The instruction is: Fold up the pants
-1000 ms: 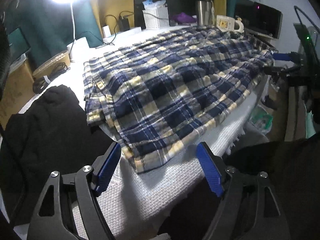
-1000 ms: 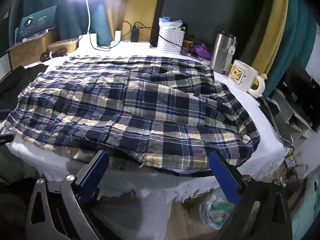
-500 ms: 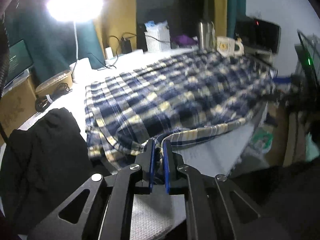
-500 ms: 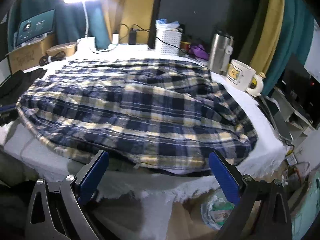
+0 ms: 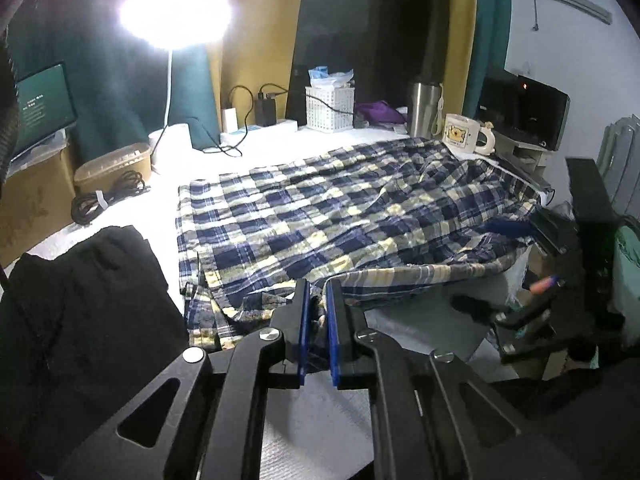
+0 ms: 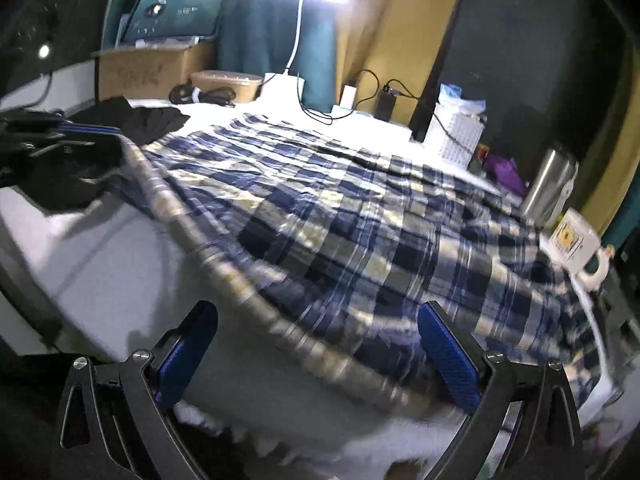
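Pants [image 5: 352, 216], plaid, lie spread across white table [image 5: 420, 336], unfolded. Left gripper [image 5: 317, 300] pinches near hem at 6 o'clock, lifting it. Right gripper [image 6: 318, 344] wide apart, empty, facing hem. Every fold remains.

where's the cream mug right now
The cream mug stands at the table's far right corner in the left wrist view, beside the steel tumbler, just beyond the plaid pants.
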Available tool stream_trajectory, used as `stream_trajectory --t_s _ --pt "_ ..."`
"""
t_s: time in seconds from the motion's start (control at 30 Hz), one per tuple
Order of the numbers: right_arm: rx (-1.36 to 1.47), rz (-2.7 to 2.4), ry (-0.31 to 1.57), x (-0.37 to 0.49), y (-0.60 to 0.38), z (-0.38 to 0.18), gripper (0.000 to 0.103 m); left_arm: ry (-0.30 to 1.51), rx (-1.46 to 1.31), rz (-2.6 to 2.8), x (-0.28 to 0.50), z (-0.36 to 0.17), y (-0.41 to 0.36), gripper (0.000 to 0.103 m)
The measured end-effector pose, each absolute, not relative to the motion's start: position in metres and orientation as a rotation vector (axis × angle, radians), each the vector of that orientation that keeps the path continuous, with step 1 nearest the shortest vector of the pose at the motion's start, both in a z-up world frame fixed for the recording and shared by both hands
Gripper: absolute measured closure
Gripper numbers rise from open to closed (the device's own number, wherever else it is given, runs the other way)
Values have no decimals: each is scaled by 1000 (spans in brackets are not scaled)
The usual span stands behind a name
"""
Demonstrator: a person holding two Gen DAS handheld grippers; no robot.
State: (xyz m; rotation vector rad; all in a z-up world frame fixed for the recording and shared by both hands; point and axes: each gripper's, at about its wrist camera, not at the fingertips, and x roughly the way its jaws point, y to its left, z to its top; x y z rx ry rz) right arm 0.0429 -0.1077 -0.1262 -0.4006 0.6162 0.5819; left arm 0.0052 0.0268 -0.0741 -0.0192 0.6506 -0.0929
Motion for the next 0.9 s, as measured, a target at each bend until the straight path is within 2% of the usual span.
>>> stream_trajectory --t_s 0.2,0.27,0.33,0.37,0.7,0.87,0.9 --pt "-360 589 638 67 -114 -116 3 714 -16 -122 12 -94 28 95" --pt "-340 592 653 74 -116 -115 3 725 5 -136 13 -97 23 81" --pt "-327 589 661 81 -117 -114 3 710 24 -151 11 -96 17 37" --pt "-317 592 668 83 -118 -114 3 695 36 -161 9 -95 13 32" --pt "-216 636 690 93 -123 -100 3 715 279 -130 26 -112 -35 30" --pt "-188 647 688 94 -130 -97 3 719 369 -36 37 -119 -36 30" --pt "-185 645 688 93 -132 -97 3 709 358 -38 35 -116 -33 39"
